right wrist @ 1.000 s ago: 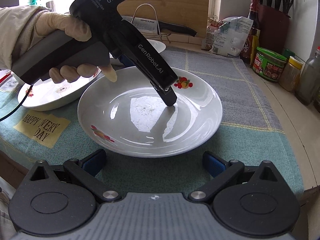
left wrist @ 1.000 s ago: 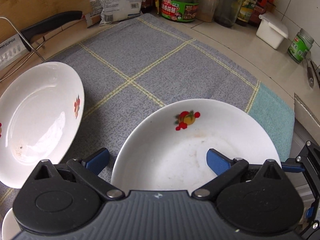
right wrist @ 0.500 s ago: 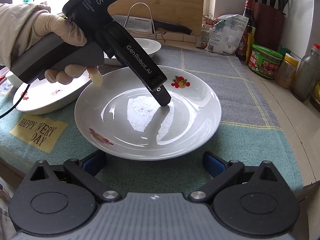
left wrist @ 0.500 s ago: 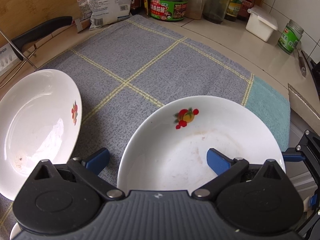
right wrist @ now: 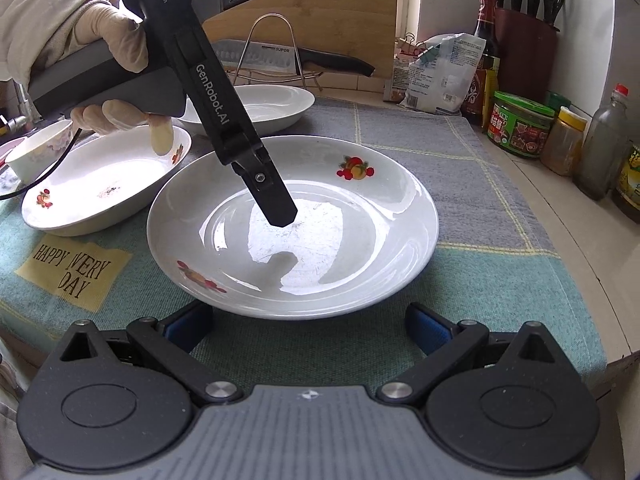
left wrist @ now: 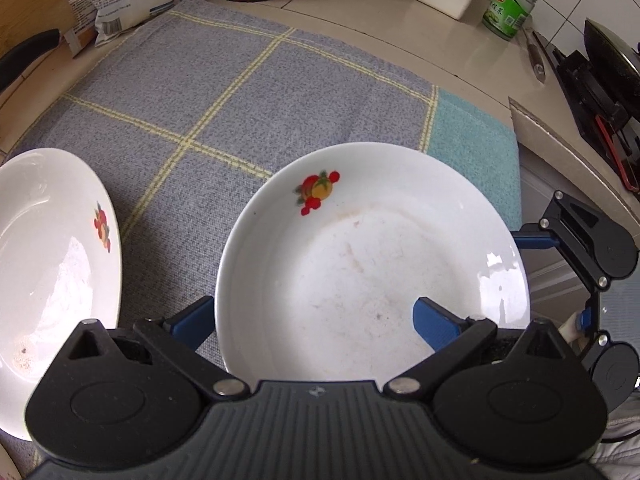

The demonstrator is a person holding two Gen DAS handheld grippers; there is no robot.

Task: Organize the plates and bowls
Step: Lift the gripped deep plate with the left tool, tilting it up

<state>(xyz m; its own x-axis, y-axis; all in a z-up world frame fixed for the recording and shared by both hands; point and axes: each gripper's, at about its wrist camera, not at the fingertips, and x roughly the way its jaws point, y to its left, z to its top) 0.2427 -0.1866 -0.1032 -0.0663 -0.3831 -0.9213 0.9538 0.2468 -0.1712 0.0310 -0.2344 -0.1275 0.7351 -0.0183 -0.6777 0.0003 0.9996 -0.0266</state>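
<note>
A white plate with fruit prints [left wrist: 372, 264] [right wrist: 304, 240] lies on the checked cloth [left wrist: 240, 92]. My left gripper [left wrist: 314, 316] hangs open just above the plate's inside, tilted steeply down. Its fingertip [right wrist: 278, 210] casts a shadow on the glaze below. My right gripper [right wrist: 308, 320] is open and low over the cloth, its blue fingers just short of the plate's near rim; nothing is between them. From the left wrist view the right gripper [left wrist: 560, 278] shows at the plate's right edge. A gloved hand [right wrist: 116, 52] holds the left gripper.
A second fruit-print plate [left wrist: 52, 264] [right wrist: 104, 184] sits left of the first, a third plate [right wrist: 256, 104] behind it, a small bowl [right wrist: 40, 148] at far left. A wire rack with a cleaver [right wrist: 276, 56], bags, jars and bottles [right wrist: 520, 128] line the back and right. A stove [left wrist: 600, 92] is beyond the cloth's edge.
The left gripper has tipped steeper and risen a little over the plate, shifting toward the plate's middle. The right gripper has stayed at the near rim. Both remain open.
</note>
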